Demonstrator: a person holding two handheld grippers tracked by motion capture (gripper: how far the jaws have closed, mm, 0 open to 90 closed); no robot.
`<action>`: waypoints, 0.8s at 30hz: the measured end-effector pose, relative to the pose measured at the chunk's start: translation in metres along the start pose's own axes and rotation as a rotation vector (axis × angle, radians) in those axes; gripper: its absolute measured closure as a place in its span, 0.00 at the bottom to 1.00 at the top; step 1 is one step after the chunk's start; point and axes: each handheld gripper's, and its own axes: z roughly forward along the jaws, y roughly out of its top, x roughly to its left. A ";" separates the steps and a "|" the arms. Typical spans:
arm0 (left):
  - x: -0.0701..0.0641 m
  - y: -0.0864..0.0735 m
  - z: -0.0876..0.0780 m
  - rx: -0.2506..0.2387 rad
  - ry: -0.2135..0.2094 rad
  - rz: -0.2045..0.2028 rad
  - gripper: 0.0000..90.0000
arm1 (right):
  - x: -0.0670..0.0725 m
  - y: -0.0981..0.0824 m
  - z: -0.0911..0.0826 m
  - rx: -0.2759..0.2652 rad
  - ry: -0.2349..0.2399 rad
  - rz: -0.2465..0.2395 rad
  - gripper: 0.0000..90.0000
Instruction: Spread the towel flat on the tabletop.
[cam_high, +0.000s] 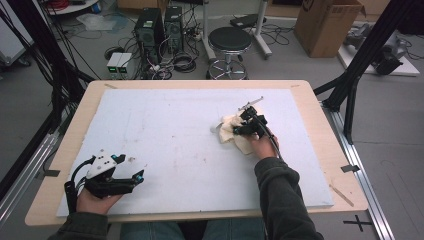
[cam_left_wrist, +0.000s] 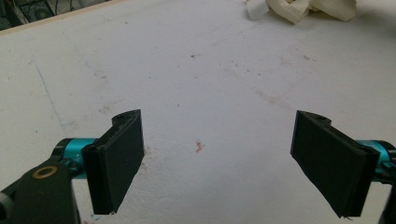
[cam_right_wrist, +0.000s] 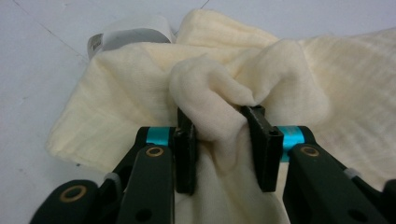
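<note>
Cream cloth bunched between my right gripper jaws, pads pinching a raised fold. Risk: thin fold slips out if I lift fast, or I drag the whole heap. White tag beyond the cloth, nothing blocking. Left gripper jaws wide, empty, over bare white board, cloth well ahead.

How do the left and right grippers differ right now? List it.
1. The left gripper has its fingers spread wide with nothing between them; the right gripper has its fingers pinched on a bunched fold of the cloth.
2. The left gripper sits near the board's near edge; the right one is farther out, on the cloth.
Both have black fingers and teal fittings.
</note>
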 end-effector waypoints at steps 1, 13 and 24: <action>0.000 0.000 0.000 0.002 -0.001 0.001 0.20 | 0.000 -0.001 0.001 0.003 0.003 0.011 0.78; 0.001 0.000 0.000 0.001 0.002 0.005 0.20 | -0.001 -0.003 0.001 -0.010 0.010 0.048 0.88; 0.002 -0.001 -0.001 0.006 0.016 0.000 0.20 | -0.008 -0.003 -0.009 -0.068 0.056 0.071 0.89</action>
